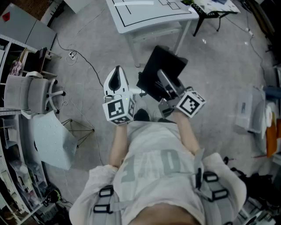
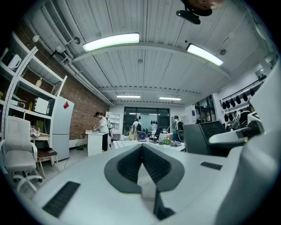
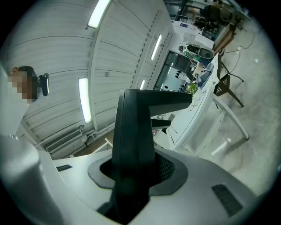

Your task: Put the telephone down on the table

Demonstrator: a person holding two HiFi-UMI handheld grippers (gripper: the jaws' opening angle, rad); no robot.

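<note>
telephone (image 1: 160,70) | clamped between right claw (image 3: 131,176) jaws | apart from table (image 1: 149,13)

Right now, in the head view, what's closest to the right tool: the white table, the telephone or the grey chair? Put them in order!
1. Telephone: clamped in the right tool itself.
2. White table: just ahead, at the top of the view.
3. Grey chair: far off by the shelves on the left side.
</note>
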